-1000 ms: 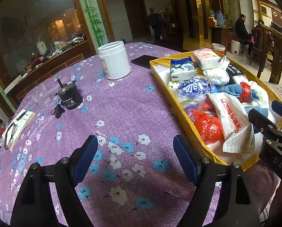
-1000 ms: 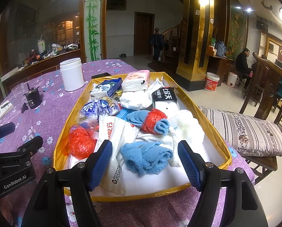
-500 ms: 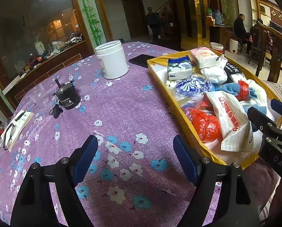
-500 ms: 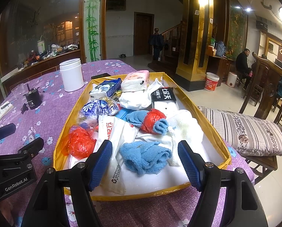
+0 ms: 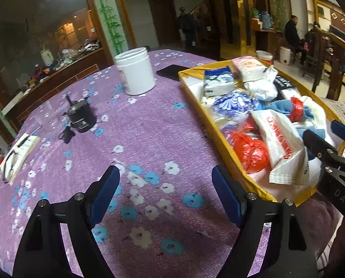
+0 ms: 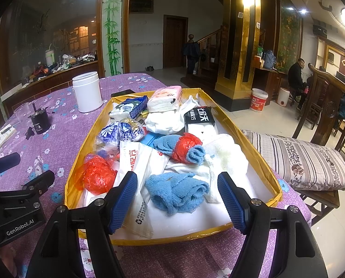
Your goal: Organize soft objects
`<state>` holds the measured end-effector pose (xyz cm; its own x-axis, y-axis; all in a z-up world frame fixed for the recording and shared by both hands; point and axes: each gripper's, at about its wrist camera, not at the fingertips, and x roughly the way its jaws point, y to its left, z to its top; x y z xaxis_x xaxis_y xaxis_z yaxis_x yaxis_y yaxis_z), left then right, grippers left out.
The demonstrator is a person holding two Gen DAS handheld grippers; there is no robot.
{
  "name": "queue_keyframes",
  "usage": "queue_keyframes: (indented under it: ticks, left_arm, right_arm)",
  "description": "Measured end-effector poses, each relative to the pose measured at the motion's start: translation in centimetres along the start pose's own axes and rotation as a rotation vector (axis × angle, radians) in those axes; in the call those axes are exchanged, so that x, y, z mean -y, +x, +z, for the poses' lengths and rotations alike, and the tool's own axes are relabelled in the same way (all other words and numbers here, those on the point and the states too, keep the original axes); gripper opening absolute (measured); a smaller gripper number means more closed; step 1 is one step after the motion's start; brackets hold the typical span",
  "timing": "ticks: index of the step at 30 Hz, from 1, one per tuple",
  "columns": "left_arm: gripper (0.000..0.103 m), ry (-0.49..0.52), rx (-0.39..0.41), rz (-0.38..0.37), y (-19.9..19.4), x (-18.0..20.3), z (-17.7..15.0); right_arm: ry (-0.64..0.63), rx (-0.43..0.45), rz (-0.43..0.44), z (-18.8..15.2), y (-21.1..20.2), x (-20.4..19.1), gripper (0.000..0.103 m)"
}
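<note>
A yellow-rimmed tray (image 6: 258, 155) (image 5: 221, 146) on the purple flowered tablecloth holds several soft things: a crumpled blue towel (image 6: 177, 191), a red plastic bag (image 6: 95, 177) (image 5: 251, 153), a white printed bag (image 6: 135, 162) (image 5: 281, 136), white cloths and tissue packs (image 6: 164, 98). My right gripper (image 6: 177, 199) hangs open over the tray's near end, the blue towel seen between its fingers, untouched. My left gripper (image 5: 165, 192) is open above bare tablecloth left of the tray, holding nothing.
A white jar (image 5: 135, 71) (image 6: 86, 92), a dark phone (image 5: 170, 71), a small black device (image 5: 81, 115) and a notebook with glasses (image 5: 17, 155) lie on the table. A chair with a striped cushion (image 6: 299, 159) stands right of it. People are far behind.
</note>
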<state>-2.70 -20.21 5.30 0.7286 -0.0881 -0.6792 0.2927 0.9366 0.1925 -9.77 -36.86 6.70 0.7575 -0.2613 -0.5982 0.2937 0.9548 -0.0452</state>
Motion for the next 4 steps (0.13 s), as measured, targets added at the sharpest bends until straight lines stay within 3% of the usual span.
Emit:
queue_keyframes:
  ticks: [2,4]
  left_arm:
    - [0.082,0.006,-0.014,0.034,0.18,0.04,-0.01]
    - [0.082,0.003,-0.011,-0.005,-0.11,-0.03,-0.05]
  right_arm:
    - [0.0,0.003,-0.001,0.02,-0.11,0.01,0.074]
    - [0.001,0.008,-0.001,0.03,-0.33,0.04,0.074]
